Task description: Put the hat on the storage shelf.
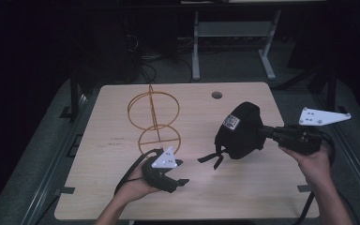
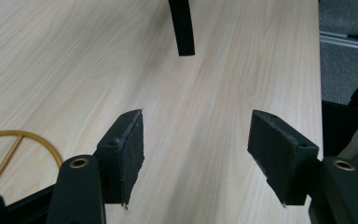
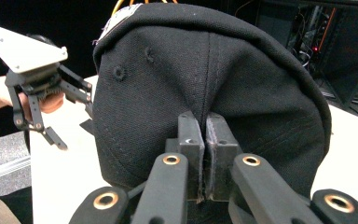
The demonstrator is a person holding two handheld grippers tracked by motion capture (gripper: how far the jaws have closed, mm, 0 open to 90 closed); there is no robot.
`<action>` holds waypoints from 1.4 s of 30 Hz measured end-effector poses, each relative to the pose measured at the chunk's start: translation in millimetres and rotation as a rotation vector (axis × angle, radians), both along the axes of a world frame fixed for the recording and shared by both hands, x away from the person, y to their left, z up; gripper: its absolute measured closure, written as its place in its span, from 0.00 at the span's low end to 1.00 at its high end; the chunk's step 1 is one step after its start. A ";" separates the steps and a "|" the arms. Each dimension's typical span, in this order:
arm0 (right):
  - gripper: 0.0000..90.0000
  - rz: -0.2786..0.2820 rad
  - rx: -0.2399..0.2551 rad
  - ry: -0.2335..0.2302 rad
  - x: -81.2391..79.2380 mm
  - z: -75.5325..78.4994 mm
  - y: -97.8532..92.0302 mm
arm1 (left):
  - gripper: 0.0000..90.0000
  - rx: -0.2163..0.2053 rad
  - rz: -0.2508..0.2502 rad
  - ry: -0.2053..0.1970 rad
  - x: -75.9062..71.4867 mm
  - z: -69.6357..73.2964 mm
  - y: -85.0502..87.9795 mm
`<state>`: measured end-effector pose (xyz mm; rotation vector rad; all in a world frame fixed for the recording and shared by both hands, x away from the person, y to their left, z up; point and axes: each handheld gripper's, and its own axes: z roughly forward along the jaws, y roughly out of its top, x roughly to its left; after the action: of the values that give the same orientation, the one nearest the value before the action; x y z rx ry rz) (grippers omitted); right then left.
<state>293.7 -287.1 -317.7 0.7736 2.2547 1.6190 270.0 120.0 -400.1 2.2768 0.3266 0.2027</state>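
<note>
My right gripper point(image 1: 266, 131) has its fingers point(image 3: 189, 154) pinched tight on the fabric of a black cap point(image 1: 240, 131). In the right gripper view the two pads meet on a fold along the cap's centre seam, with the crown bulging up and away from me. From the high view the cap hangs off my right gripper above the right half of the desk point(image 1: 122, 192), lifted clear of the wood, its strap point(image 1: 212, 159) dangling low toward the surface.

My left gripper point(image 1: 182, 172) sits low over the near-left part of the desk, well apart from the cap. Its fingers point(image 2: 126, 154) stand wide apart with nothing between them; in the left gripper view I see bare wood grain in the gap and the end of the cap's dark strap farther ahead.

Just beyond my left gripper stands a gold wire stand point(image 1: 154, 117), two rings on an upright stem, its lower ring resting on the desk. A curve of that ring shows at the lower left of the left gripper view. A small round hole point(image 1: 216, 95) lies in the desk near its far edge.
</note>
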 end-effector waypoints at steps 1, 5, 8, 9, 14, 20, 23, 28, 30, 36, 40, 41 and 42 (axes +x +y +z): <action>0.96 0.002 -0.002 -0.002 1.2 2.0 1.7 | 0.40 0.001 0.004 0.001 -0.1 -1.3 1.3; 0.96 0.014 -0.022 -0.012 7.6 15.8 12.2 | 0.38 0.006 0.012 -0.003 -1.1 -2.9 5.1; 0.96 0.024 -0.032 -0.019 12.4 25.8 20.4 | 0.37 0.013 0.014 -0.015 -2.3 -4.7 7.9; 0.96 0.028 -0.034 -0.021 14.2 28.7 23.4 | 0.37 0.016 0.017 -0.015 -2.7 -5.0 8.6; 0.96 0.052 -0.042 -0.039 21.9 43.0 37.4 | 0.36 0.018 0.026 -0.016 -3.3 -5.7 12.8; 0.96 0.078 -0.048 -0.060 29.0 58.7 51.7 | 0.35 0.016 0.036 -0.017 -2.7 -6.9 13.9; 0.96 0.088 -0.048 -0.069 32.2 64.8 58.6 | 0.35 0.021 0.033 -0.019 -2.5 -7.2 14.1; 0.96 0.107 -0.060 -0.074 37.9 73.4 70.1 | 0.35 0.024 0.035 -0.019 -3.0 -8.3 13.8; 0.96 0.111 -0.060 -0.075 40.4 75.9 73.2 | 0.34 0.021 0.039 -0.018 -3.1 -8.6 14.1; 0.96 0.129 -0.067 -0.080 48.1 84.8 84.7 | 0.34 0.015 0.049 -0.019 -1.0 -7.0 16.2; 0.96 0.141 -0.064 -0.093 52.7 91.7 93.5 | 0.34 0.016 0.047 -0.016 -0.1 -7.2 15.6; 0.96 0.147 -0.064 -0.096 54.3 94.2 96.3 | 0.34 0.018 0.046 -0.017 -0.1 -7.3 15.6; 0.96 0.148 -0.064 -0.098 55.4 96.1 98.6 | 0.34 0.019 0.044 -0.016 -0.3 -7.2 15.5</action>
<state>349.1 -188.5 -221.6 0.5104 2.3286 1.6019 269.6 135.6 -407.3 2.2872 0.3678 0.2473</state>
